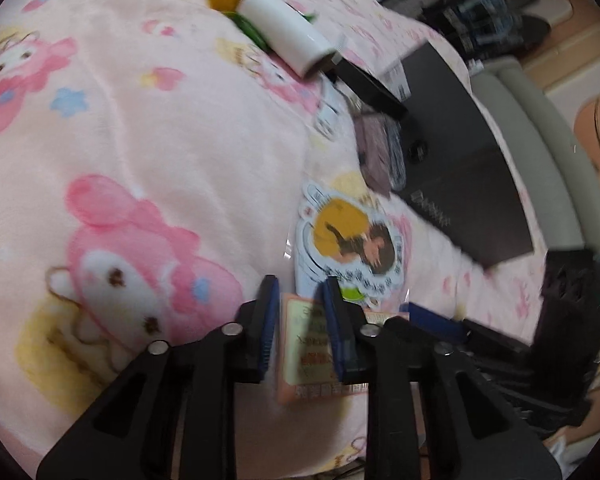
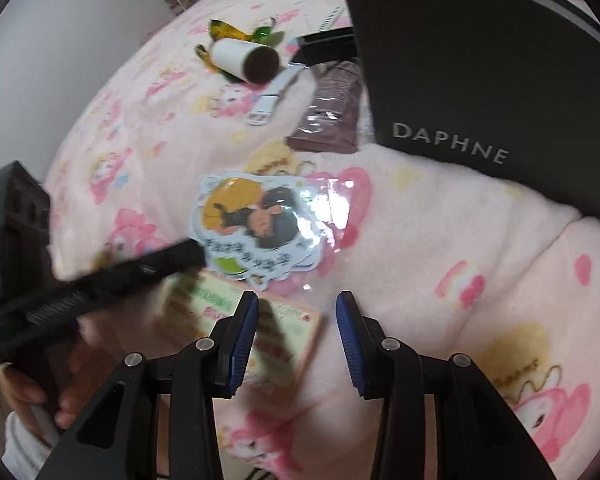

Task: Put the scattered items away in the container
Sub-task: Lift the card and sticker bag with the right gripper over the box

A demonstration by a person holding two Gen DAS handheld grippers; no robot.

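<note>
Left gripper (image 1: 300,292) holds narrow over the pink card (image 1: 312,356) on the blanket (image 1: 140,140). Right gripper (image 2: 298,306) stands wide, empty, near the sticker pack (image 2: 256,228).

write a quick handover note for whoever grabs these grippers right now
Left gripper: open, fingers either side of the pink card; grip unconfirmed.
Right gripper: open, empty, just beside that card.
Still on the blanket: sticker pack, brown packet, white roll, white strap, green-yellow wrapper.
Black DAPHNE box: inside not visible.
Done: nothing evident. Left: everything.
</note>
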